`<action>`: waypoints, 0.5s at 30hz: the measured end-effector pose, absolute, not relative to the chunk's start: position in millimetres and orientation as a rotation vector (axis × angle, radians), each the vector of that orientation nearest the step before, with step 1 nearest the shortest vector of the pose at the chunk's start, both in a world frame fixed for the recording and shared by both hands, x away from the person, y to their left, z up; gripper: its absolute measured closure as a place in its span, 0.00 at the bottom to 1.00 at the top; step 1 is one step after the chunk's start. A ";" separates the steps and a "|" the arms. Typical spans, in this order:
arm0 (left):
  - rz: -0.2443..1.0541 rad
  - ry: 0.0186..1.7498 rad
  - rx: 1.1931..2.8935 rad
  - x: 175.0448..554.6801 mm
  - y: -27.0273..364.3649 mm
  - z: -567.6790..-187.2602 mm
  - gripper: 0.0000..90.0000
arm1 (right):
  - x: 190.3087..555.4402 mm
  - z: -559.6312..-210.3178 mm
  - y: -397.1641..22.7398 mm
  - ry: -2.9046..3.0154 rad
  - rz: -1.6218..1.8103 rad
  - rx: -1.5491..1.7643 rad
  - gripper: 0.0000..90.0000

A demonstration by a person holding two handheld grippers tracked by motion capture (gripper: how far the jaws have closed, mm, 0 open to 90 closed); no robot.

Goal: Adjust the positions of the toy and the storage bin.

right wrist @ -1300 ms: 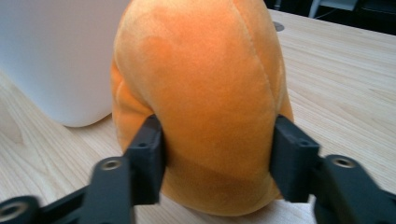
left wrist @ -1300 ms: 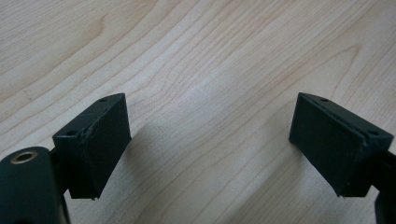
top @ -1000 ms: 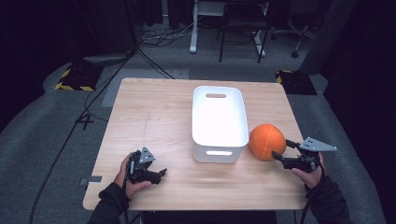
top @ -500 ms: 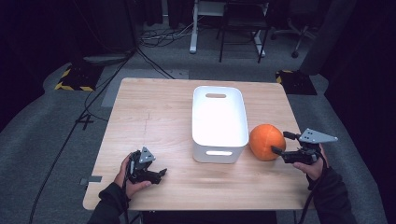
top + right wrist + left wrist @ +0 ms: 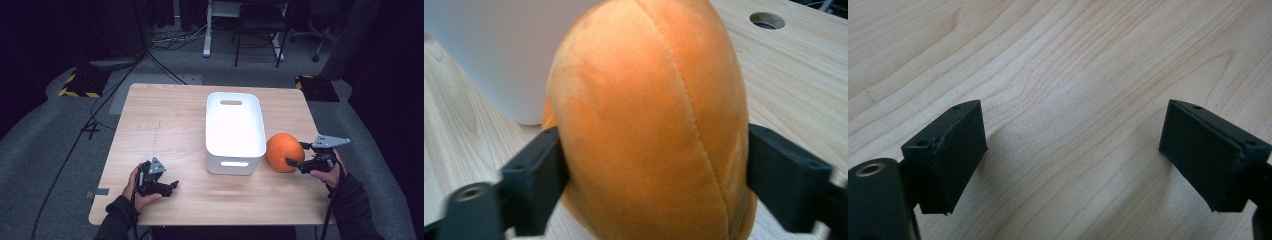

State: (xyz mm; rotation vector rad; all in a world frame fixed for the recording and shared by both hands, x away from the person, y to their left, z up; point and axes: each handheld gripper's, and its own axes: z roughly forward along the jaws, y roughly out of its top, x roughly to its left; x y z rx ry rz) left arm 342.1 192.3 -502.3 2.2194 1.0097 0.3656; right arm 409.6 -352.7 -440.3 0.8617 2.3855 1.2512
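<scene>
An orange plush ball (image 5: pixel 282 151) rests on the wooden table (image 5: pixel 165 125), against the right side of a white bin (image 5: pixel 210 127). My right gripper (image 5: pixel 295 153) reaches it from the right. In the right gripper view the ball (image 5: pixel 649 125) sits between the jaws, with both pads against its sides, so the right gripper (image 5: pixel 654 170) is shut on it. My left gripper (image 5: pixel 169 186) lies in a hand near the table's front left. Its jaws stand wide apart over bare wood in the left gripper view, so the left gripper (image 5: pixel 1073 150) is open with nothing between them.
The white bin (image 5: pixel 489 50), with cut-out handles, stands lengthwise at mid-table. A round hole (image 5: pixel 766 20) is cut in the tabletop beyond the ball. Cables, a chair and desk legs stand on the grey floor behind the table.
The right gripper has slid left toward the ball until its jaws straddle it. The ball and the left gripper have stayed where they were.
</scene>
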 end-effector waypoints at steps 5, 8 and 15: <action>0.372 1.005 2.216 342.7 192.1 -502.5 0.12 | 407.2 -440.4 -354.4 2.367 1.241 0.862 0.44; 0.365 1.006 2.216 342.9 192.2 -502.7 0.12 | 406.2 -443.0 -357.4 2.353 1.249 0.877 0.51; 0.361 1.010 2.215 342.7 192.1 -502.8 0.12 | 405.1 -448.4 -366.9 2.314 1.295 0.921 0.55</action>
